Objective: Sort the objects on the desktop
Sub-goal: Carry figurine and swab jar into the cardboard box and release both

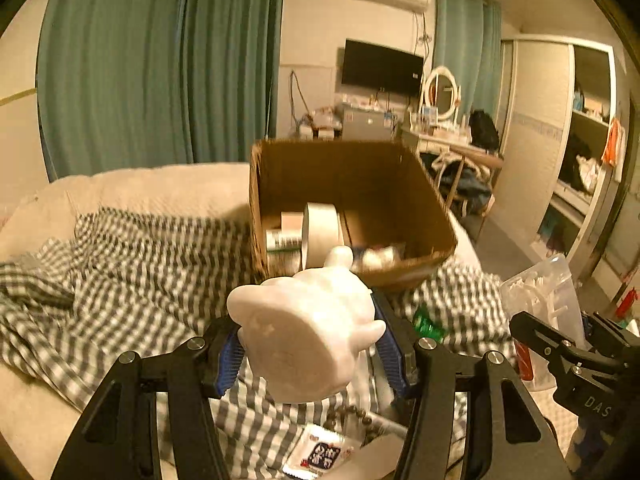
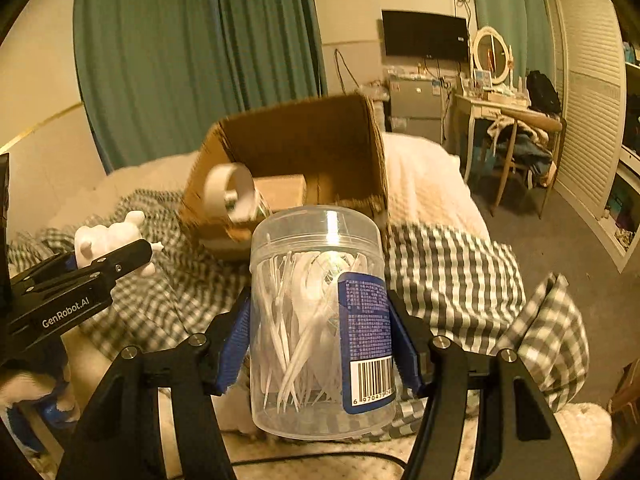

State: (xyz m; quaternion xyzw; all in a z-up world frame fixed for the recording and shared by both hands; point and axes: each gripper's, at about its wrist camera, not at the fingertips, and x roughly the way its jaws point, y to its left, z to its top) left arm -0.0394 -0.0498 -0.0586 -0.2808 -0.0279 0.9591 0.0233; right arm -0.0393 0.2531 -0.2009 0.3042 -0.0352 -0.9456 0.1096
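**A:** Starting on the left: what did the left gripper have?

**B:** It was closed on the white figurine, blue pads pressing its two sides, the flat base turned toward the camera. The figurine hung in the air above the checked blanket, just short of the cardboard box.

**A:** And the box itself?

**B:** It sat on the bed ahead of both hands, its open side tipped toward them. Inside were a roll of white tape standing on edge and a few small packets, so the left half was crowded. I judged the free floor lay toward the right.

**A:** So how should the drop have gone?

**B:** I would have carried the figurine over the near rim, lowered it past the tape roll, and only then let the pads part. It looked hard and brittle, and a release from height could chip it.

**A:** The right side?

**B:** The right gripper clamped a clear plastic jar of white floss picks, upright, gripped at mid-height with the blue label facing out. It was also clear of the blanket, in front of the box.

**A:** Any risk there?

**B:** The two hands were close together. I thought it best to enter one at a time, jar kept upright, set down in the right part.
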